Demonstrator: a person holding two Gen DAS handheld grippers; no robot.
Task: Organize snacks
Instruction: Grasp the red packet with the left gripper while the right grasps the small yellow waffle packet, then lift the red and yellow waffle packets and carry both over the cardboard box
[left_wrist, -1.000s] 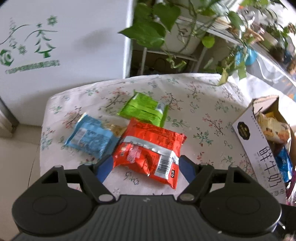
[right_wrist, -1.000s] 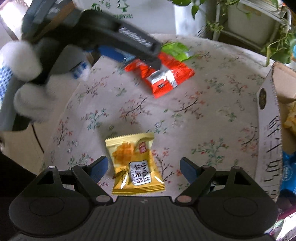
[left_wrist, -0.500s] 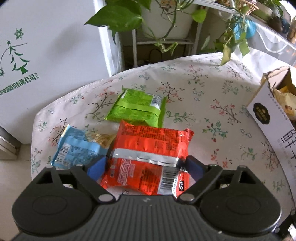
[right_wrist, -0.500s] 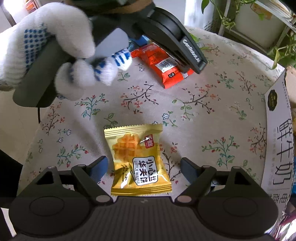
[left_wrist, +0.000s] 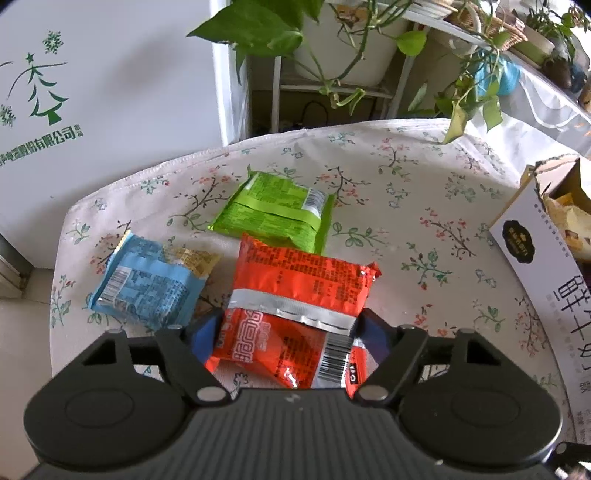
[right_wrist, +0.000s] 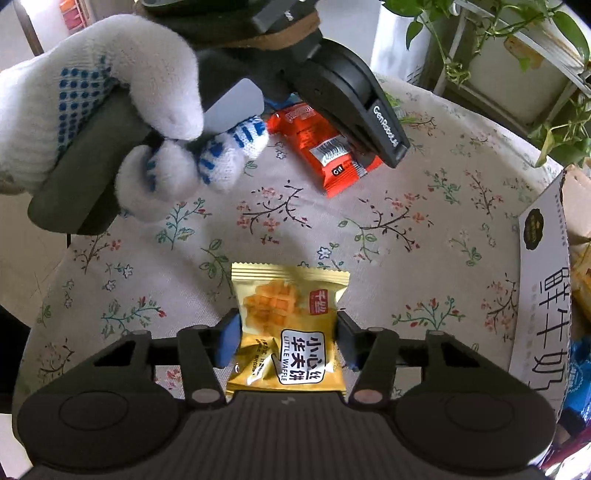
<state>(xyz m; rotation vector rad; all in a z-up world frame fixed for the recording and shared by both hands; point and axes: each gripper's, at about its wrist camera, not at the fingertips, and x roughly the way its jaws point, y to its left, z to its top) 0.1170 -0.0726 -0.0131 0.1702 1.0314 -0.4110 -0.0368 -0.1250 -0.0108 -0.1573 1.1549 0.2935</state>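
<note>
In the left wrist view my left gripper (left_wrist: 290, 334) has closed its blue fingers against both sides of a red snack packet (left_wrist: 299, 295) lying on the flowered tablecloth. A green packet (left_wrist: 275, 212) lies behind it and a blue packet (left_wrist: 147, 284) to its left. In the right wrist view my right gripper (right_wrist: 286, 339) has its fingers pressed against the sides of a yellow waffle packet (right_wrist: 288, 325) on the cloth. The left gripper and gloved hand (right_wrist: 110, 122) show there over the red packet (right_wrist: 325, 147).
A white carton (left_wrist: 543, 277) holding several snacks stands at the table's right edge; it also shows in the right wrist view (right_wrist: 543, 291). A large white box (left_wrist: 92, 92) and potted plants (left_wrist: 332, 44) stand behind the table. The table edge drops off at left.
Both grippers moved forward and down over their packets and their fingers closed in, the left on the red packet, the right on the yellow waffle packet.
</note>
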